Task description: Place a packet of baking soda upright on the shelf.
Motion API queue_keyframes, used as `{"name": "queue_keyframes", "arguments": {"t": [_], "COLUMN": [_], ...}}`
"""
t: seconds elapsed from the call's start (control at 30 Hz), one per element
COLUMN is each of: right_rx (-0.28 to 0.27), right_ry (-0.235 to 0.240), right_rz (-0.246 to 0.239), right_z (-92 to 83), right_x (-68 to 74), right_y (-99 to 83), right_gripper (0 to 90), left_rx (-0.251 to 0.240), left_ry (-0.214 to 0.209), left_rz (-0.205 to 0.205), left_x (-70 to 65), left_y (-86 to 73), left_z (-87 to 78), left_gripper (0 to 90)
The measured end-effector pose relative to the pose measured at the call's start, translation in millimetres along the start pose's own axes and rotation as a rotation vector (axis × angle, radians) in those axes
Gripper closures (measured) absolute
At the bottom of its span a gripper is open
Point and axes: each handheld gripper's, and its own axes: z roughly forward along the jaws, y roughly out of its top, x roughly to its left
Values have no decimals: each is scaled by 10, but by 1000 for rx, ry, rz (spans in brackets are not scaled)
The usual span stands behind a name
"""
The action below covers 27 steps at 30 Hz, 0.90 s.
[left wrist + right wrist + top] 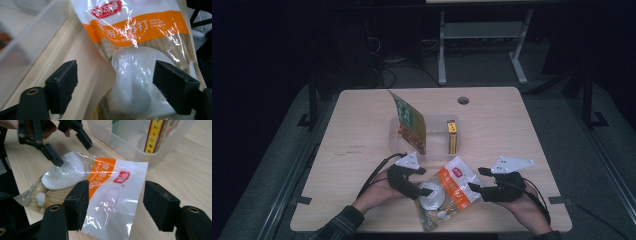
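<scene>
A clear bag of white powder with an orange band [451,192] lies flat near the table's front edge. My left gripper [426,182] is open at the bag's left side. In the left gripper view its jaws [117,85] straddle the white powder lump [135,82]. My right gripper [477,180] is open at the bag's right side, and in its own view the jaws [117,205] stand either side of the bag's white upper corner [112,202]. One fingertip of the left gripper [56,160] touches the powder lump.
A clear plastic tub [437,152] stands just behind the bag in the middle of the table. It holds an upright green and orange packet [409,122] and a yellow and red box [452,136]. A cable hole [463,100] sits near the far edge.
</scene>
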Motion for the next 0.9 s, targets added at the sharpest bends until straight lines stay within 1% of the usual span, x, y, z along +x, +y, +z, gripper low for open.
{"name": "queue_keyframes", "arguments": {"t": [0.07,0.1,0.13,0.2,0.23,0.3,0.33,0.37,0.4,0.47,0.53,0.57,0.6,0.63,0.7,0.83,0.9], "right_rx": [-3,-3,-13,-14,-20,-23,-23,-25,-24,-24,-27,-28,-31,-32,-34,-36,-36], "right_ry": [0,0,-4,-4,-8,-8,-10,-13,-12,-16,-20,-22,-22,-22,-27,-27,-29], "right_rz": [3,6,0,-2,-6,-8,-9,-10,-11,-12,-12,-12,-11,-13,-11,-4,-4], "right_z": [-18,-25,-32,-36,-36,-38,-39,-38,-36,-36,-44,-48,-50,-52,-55,-63,-61], "right_x": [-2,-3,-9,-6,-2,0,-1,-5,-9,-9,-7,-6,-7,-11,-16,-30,-33], "right_y": [-26,-31,-29,-23,-22,-22,-21,-22,-22,-22,-20,-18,-17,-16,-18,-20,-22], "right_gripper": [364,363,363,364,364,364,365,365,366,368,371,372,372,372,372,369,366], "left_rx": [18,38,39,40,35,36,36,37,39,43,43,40,39,47,47,40,41], "left_ry": [-12,-24,-30,-45,-59,-75,-89,-103,-111,-124,-152,-158,-158,-158,-154,-152,-159], "left_rz": [4,9,7,1,-4,3,-1,5,8,7,4,4,0,9,12,7,4], "left_x": [2,-2,-4,-7,-5,2,5,9,8,-3,3,0,-6,-3,-5,-12,-13], "left_y": [28,46,49,54,55,57,53,48,46,44,39,38,36,37,38,47,52], "left_z": [84,144,168,208,216,219,221,223,221,225,227,229,231,229,227,217,212], "left_gripper": [212,215,225,241,263,302,328,352,396,440,503,539,557,581,625,760,816]}}
